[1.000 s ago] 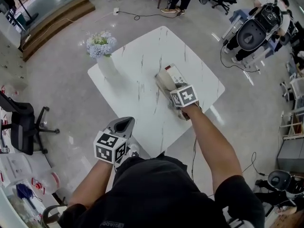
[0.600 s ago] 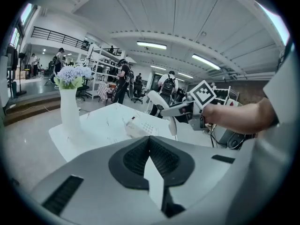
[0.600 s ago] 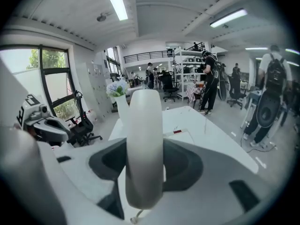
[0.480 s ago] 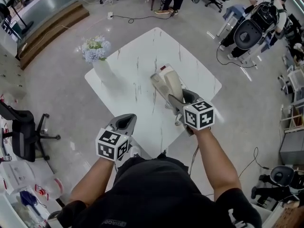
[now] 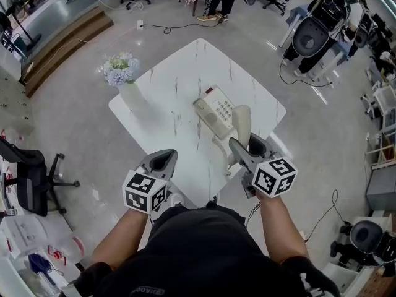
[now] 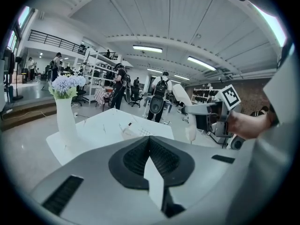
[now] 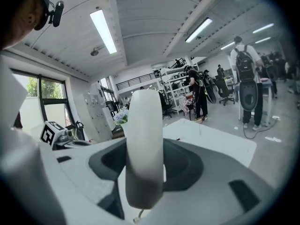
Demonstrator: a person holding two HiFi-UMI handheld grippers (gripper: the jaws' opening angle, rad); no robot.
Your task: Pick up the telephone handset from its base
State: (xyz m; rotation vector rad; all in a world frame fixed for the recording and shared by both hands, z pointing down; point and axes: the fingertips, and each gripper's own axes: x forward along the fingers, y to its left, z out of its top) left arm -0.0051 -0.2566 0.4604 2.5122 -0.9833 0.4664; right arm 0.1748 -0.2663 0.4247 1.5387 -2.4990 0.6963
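Observation:
The cream telephone base [image 5: 213, 113] lies on the white marble table [image 5: 185, 73] with its keypad showing. The cream handset [image 5: 242, 124] is off the base and stands nearly upright just right of it, above the table's near right edge. My right gripper [image 5: 245, 145] is shut on its lower part. In the right gripper view the handset [image 7: 144, 158] rises between the jaws. My left gripper [image 5: 159, 161] hovers at the table's near edge, left of the phone, shut with nothing in it. From the left gripper view, the handset [image 6: 186, 110] and base [image 6: 139, 131] lie ahead to the right.
A white vase [image 5: 129, 91] of pale blue flowers stands at the table's left corner. Office chairs [image 5: 28, 172], a floor cable [image 5: 179, 25] and people with backpacks [image 5: 315, 36] surround the table. Wooden steps [image 5: 62, 33] run along the upper left.
My right gripper has lifted the handset off the base and drawn it back toward the person, uncovering the keypad. The left gripper has stayed put.

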